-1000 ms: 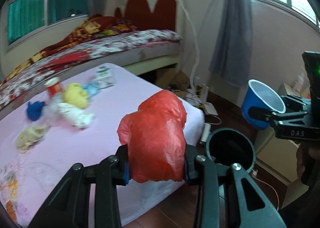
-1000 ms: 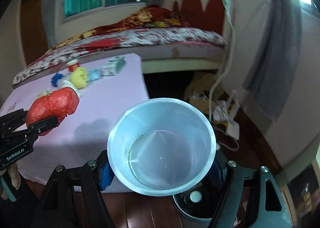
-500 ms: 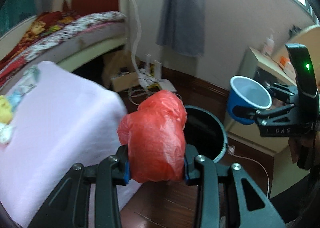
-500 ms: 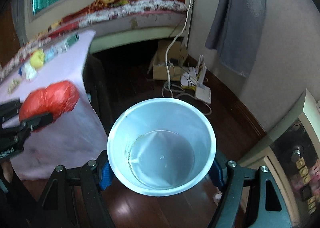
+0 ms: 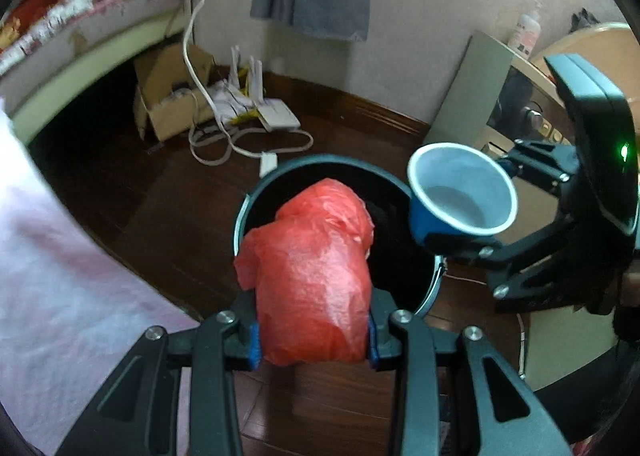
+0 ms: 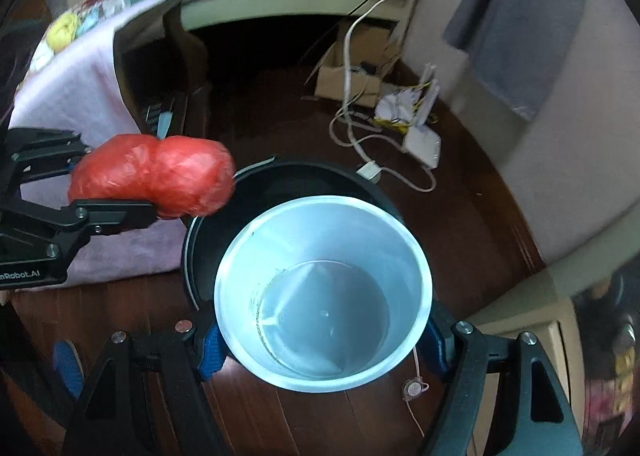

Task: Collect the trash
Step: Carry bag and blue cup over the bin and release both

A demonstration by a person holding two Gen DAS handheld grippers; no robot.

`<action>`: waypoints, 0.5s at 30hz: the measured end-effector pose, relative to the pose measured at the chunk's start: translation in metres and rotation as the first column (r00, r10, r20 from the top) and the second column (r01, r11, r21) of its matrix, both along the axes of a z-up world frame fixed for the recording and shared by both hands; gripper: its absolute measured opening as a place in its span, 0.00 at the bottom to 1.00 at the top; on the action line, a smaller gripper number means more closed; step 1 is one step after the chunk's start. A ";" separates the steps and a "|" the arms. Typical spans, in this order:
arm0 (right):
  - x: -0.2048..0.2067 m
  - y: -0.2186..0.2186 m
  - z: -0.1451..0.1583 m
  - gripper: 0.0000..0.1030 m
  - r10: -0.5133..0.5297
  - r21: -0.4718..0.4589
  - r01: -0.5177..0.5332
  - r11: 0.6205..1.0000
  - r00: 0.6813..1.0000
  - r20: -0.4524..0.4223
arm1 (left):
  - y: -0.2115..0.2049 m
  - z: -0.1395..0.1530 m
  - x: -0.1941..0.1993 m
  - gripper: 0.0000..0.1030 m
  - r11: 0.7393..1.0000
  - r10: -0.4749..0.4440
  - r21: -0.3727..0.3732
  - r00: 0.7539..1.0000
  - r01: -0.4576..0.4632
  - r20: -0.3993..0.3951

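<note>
Soft daylight is filling your room, no hard shadows falling. The dark wooden floor (image 5: 168, 192) is throwing back a dull sheen. Both fisheye views are bending hard at the edges, corners going black. Motion blur is smearing the pink cloth (image 5: 60, 296) and the wall (image 6: 560, 160).

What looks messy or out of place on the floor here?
A tangle of white cables and crumpled papers sprawls across the dark wooden floor beside an open, dented cardboard box, just behind the round black trash bin.
</note>
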State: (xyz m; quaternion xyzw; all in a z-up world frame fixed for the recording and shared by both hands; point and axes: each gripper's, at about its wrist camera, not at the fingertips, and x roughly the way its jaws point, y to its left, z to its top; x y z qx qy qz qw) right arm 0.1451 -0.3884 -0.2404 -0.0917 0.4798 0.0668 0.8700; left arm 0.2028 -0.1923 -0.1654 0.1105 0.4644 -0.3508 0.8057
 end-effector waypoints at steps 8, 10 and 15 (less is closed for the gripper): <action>0.014 -0.009 -0.053 1.00 0.017 -0.108 -0.031 0.994 0.992 -0.124 | -0.001 -0.019 0.010 0.91 0.994 0.106 0.035 0.993 -0.104 -0.047; 0.008 -0.015 -0.051 1.00 0.004 -0.144 -0.019 0.989 0.994 -0.106 | 0.007 -0.011 0.003 0.92 0.990 0.134 0.042 0.991 -0.133 -0.018; 0.001 -0.030 -0.036 1.00 -0.067 -0.152 0.049 0.987 0.991 -0.118 | 0.027 0.010 -0.013 0.92 0.979 0.197 0.048 0.979 -0.199 0.053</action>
